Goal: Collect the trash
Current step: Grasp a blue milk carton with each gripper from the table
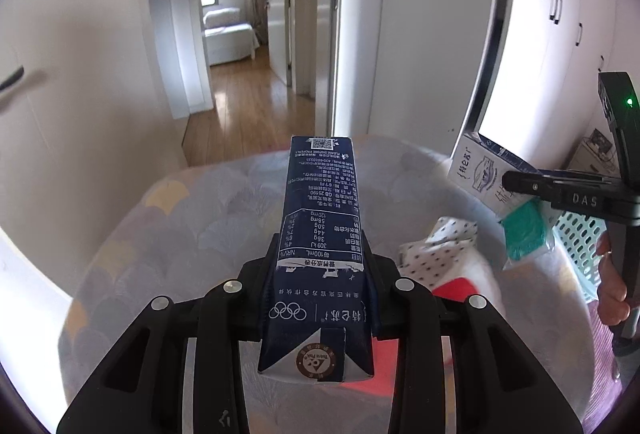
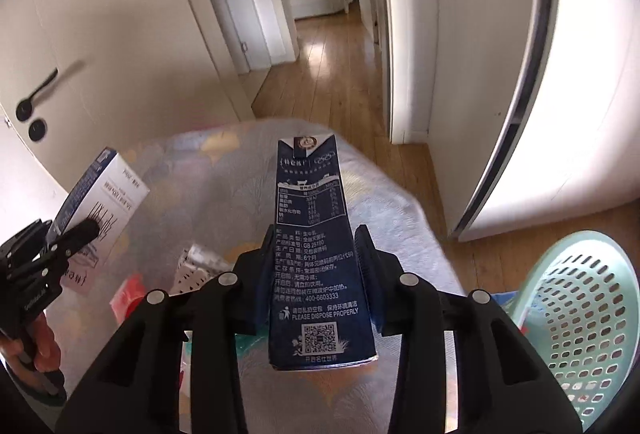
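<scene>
My left gripper (image 1: 322, 248) is shut on a dark blue milk carton (image 1: 320, 189), which points away from the camera above the cloth-covered table (image 1: 180, 234). My right gripper (image 2: 314, 238) is shut on a second dark blue milk carton (image 2: 310, 193), gripped on both sides around its middle. Each gripper shows in the other's view: the right gripper (image 1: 508, 183) at the right with its carton (image 1: 480, 169), the left gripper (image 2: 78, 230) at the left with its carton (image 2: 104, 189). Both cartons hang clear of the table.
On the table lie a white dotted packet (image 1: 436, 254), a red item (image 1: 456, 290) and a green packet (image 1: 524, 230). A mint-green perforated basket (image 2: 580, 314) stands at the table's right. White doors and a wooden-floored hallway lie beyond. A hand (image 2: 36, 346) holds the left gripper.
</scene>
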`<state>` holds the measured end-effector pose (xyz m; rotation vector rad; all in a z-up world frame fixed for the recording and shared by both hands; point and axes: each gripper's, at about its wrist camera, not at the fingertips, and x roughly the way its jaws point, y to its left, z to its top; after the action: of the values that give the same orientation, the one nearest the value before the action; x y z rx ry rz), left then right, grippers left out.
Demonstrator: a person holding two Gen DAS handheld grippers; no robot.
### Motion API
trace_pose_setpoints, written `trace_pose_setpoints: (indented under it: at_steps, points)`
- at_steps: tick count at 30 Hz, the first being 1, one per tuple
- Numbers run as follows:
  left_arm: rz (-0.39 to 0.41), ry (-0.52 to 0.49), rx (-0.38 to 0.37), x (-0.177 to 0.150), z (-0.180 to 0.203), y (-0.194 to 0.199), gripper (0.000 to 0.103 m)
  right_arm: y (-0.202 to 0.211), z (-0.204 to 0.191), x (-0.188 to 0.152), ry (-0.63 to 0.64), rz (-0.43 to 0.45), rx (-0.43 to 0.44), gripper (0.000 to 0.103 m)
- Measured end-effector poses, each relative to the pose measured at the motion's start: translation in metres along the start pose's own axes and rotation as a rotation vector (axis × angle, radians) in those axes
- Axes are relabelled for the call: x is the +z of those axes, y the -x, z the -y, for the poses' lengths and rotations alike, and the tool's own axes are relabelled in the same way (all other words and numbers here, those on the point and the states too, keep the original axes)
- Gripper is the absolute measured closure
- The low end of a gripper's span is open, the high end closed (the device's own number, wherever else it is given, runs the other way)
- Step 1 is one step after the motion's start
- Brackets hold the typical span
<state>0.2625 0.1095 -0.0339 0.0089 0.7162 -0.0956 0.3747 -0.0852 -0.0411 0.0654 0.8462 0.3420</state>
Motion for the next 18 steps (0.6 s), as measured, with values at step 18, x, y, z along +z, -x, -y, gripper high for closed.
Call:
trace_pose_setpoints:
  at_steps: [18]
  points:
    - [0.067,-0.046,-0.112,-0.011,0.055,0.038,0.07,0.053,-0.012,-0.094,0.054,-0.159,0.043,0.061]
